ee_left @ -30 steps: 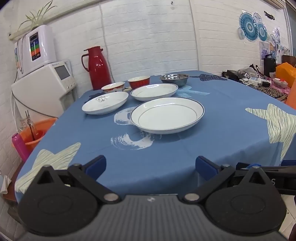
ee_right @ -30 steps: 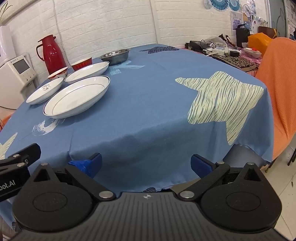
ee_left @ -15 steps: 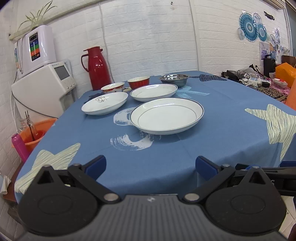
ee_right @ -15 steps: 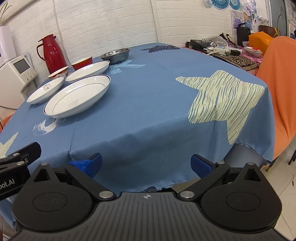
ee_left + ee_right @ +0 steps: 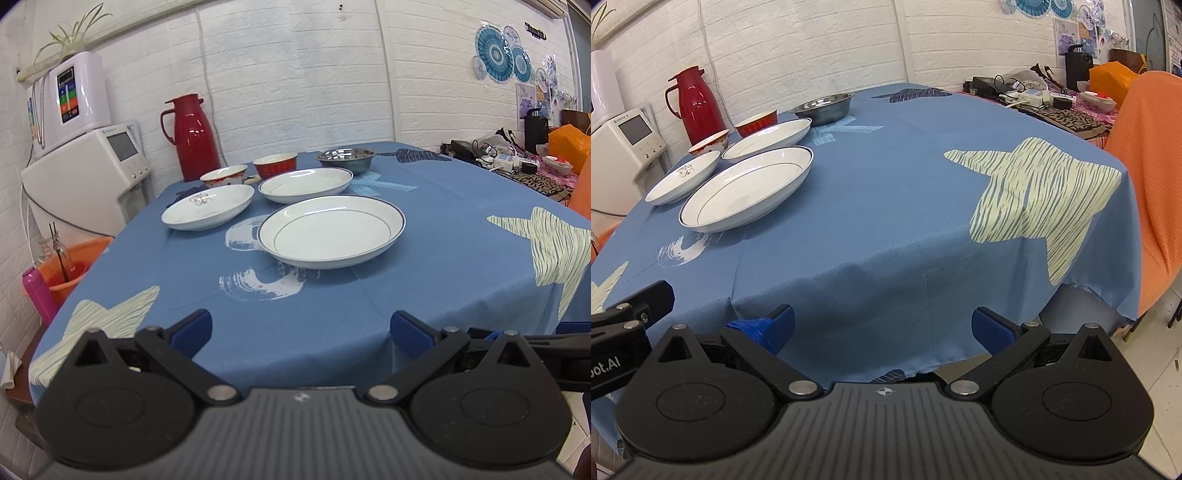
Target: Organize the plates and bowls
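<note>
Both grippers are hanging short of the blue-clothed surface (image 5: pixel 443 229), left gripper (image 5: pixel 301 328) and right gripper (image 5: pixel 882 325) with fingers spread wide and empty, probably lining up on the nearest navy-rimmed white plate (image 5: pixel 330 230), lying untouched ahead.

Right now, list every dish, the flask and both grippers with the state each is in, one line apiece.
Large rimmed plate: empty, flat on the tablecloth, unstacked.
Second white plate: empty, alone.
Patterned plate: empty, alone.
Red-rimmed bowl: upright, contents hidden.
Red bowl: upright, contents hidden.
Steel bowl: upright, empty.
Red flask: upright, lid on.
Left gripper: open, empty.
Right gripper: open, empty.
</note>
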